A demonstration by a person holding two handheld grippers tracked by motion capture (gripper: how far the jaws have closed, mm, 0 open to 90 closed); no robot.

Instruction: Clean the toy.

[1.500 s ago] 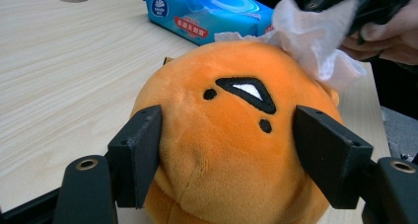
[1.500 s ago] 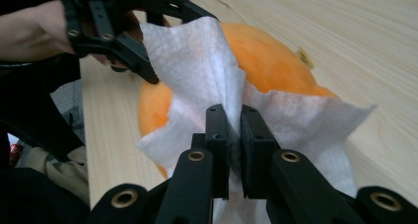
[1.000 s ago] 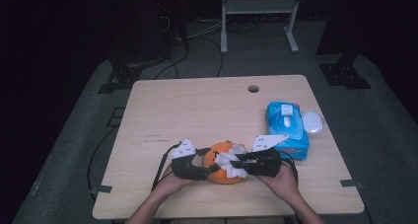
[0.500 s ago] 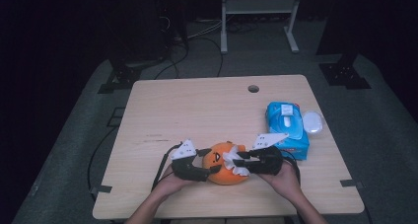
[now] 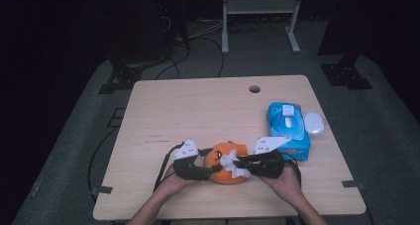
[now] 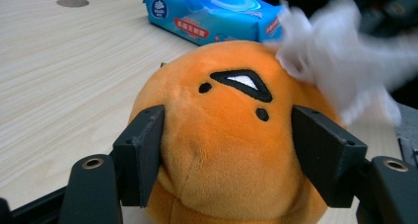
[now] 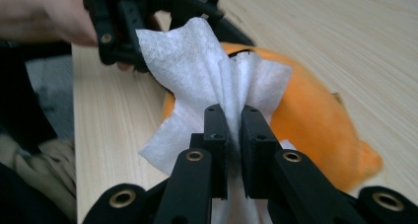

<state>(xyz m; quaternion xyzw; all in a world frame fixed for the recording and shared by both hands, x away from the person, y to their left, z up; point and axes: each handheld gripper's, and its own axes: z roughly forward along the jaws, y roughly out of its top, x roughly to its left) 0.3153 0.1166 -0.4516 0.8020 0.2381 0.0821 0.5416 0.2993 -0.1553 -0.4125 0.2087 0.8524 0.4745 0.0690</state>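
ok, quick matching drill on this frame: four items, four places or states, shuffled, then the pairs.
Items:
1. orange plush toy
2. white wipe
3. blue wipes pack
4. round hole

Places or states:
A. pinched in the right gripper
B. in the table top, near its far edge
C. squeezed between the left gripper jaws
D. lying at the table's right side, lid flipped open

Pairs: 1-C, 2-A, 3-D, 4-B

Orange plush toy (image 6: 231, 150) with black-and-white face markings, white wipe (image 7: 207, 81), blue wipes packet (image 5: 288, 130) with red label, pale wood-grain table (image 5: 198, 111), black grippers.
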